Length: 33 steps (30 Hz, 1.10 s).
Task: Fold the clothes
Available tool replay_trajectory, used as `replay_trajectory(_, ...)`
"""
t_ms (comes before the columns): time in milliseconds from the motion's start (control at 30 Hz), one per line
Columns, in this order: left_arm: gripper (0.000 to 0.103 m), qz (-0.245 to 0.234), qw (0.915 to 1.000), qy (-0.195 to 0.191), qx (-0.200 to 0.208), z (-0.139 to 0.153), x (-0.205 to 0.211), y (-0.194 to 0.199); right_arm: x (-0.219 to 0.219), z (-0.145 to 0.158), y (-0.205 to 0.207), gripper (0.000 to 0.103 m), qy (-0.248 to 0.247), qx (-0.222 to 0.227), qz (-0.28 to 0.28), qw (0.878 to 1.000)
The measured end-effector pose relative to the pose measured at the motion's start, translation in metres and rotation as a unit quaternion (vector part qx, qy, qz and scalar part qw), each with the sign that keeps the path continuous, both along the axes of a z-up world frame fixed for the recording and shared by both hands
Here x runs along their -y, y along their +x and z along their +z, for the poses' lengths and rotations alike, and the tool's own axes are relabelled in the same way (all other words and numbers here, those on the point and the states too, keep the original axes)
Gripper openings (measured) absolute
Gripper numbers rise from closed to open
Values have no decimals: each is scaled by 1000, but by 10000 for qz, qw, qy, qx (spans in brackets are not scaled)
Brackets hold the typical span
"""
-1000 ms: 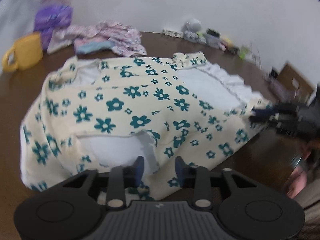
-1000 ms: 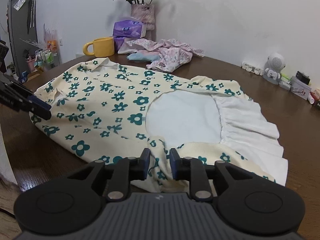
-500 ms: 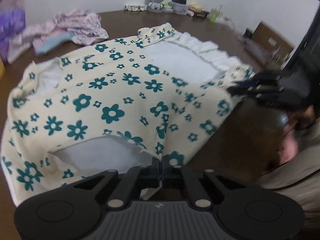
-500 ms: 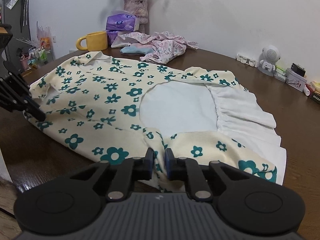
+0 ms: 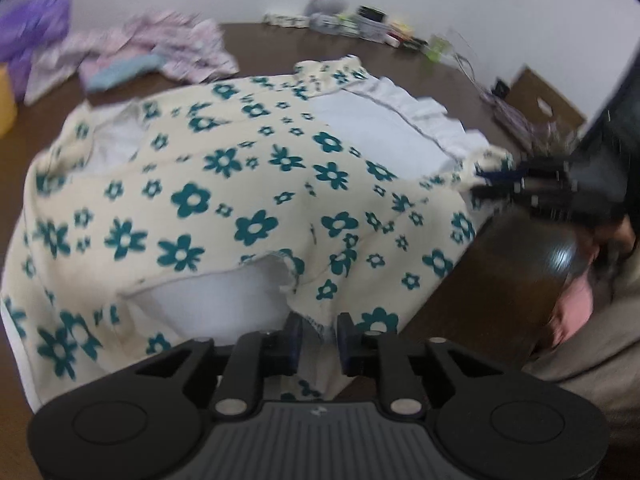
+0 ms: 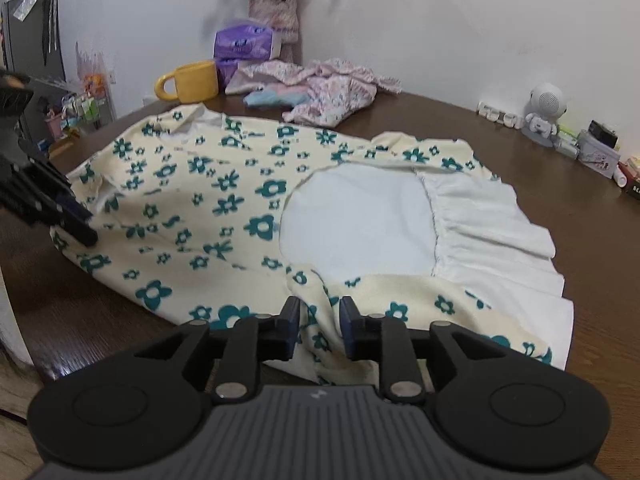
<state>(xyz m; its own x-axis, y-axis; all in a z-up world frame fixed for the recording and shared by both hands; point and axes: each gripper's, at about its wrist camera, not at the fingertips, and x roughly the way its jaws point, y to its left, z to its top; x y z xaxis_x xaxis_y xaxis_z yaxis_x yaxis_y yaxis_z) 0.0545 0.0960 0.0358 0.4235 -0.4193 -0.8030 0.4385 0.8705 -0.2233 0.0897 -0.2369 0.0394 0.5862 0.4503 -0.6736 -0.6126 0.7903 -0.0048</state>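
A cream dress with teal flowers (image 5: 248, 184) (image 6: 224, 200) lies spread on the brown table; it has a white panel and a white ruffle (image 6: 492, 216). My left gripper (image 5: 319, 334) stands open at the near hem, and a fold of the cloth lies loosely between its fingers. My right gripper (image 6: 319, 320) is open too, over the flowered edge beside the white panel, with cloth bunched in the gap. Each gripper shows in the other's view: the right gripper (image 5: 496, 184) at the dress's right edge, the left gripper (image 6: 76, 224) at its left edge.
A heap of pink and blue clothes (image 6: 316, 92), a yellow mug (image 6: 192, 84), a purple tissue pack (image 6: 240, 44) and a vase (image 6: 276, 12) stand at the back. A small white robot figure (image 6: 544, 116) and boxes line the wall. A person's clothing (image 5: 580, 308) is at the table edge.
Half a second ago both grippers were shut on the dress's edge; now both have opened. The dress has settled flatter on the table.
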Motion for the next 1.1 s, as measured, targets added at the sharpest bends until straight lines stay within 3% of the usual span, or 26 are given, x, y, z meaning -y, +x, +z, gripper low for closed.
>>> replay_trajectory(167,21,-396,9973,557,273,1,18,-7,-10,0,-2,26,58,-27,85,9999)
replay_trajectory(200,19,-390,9977,518,209,1,18,-6,-12,-1,-2,26,57,-35,107,9999)
replay_trajectory(233,0,-383,9980,479,146,1,18,-5,-13,-2,-3,26,55,-44,129,9999)
replay_trajectory(300,1,-370,9985,401,18,1,17,-2,-17,-5,-3,26,52,-62,173,9998)
replay_trajectory(400,1,-327,9992,-95,-213,5,6,1,-19,-9,-2,26,9,-103,138,9999)
replay_trajectory(500,0,7,9962,-651,-573,4,-10,6,-16,-13,1,26,22,-159,22,9999)
replay_trajectory(733,0,410,9850,-1406,-907,-10,-34,3,-12,-19,7,26,5,-247,-154,9996)
replay_trajectory(867,5,335,9884,-1292,-721,-9,-31,-1,-14,-16,7,29,64,-273,-230,9993)
replay_trajectory(967,15,224,9954,-860,-348,-6,-22,-4,-19,-9,2,30,127,-176,-234,9995)
replay_trajectory(1100,21,-96,9991,-411,13,-3,-7,-4,-33,0,-5,30,315,-122,-234,9992)
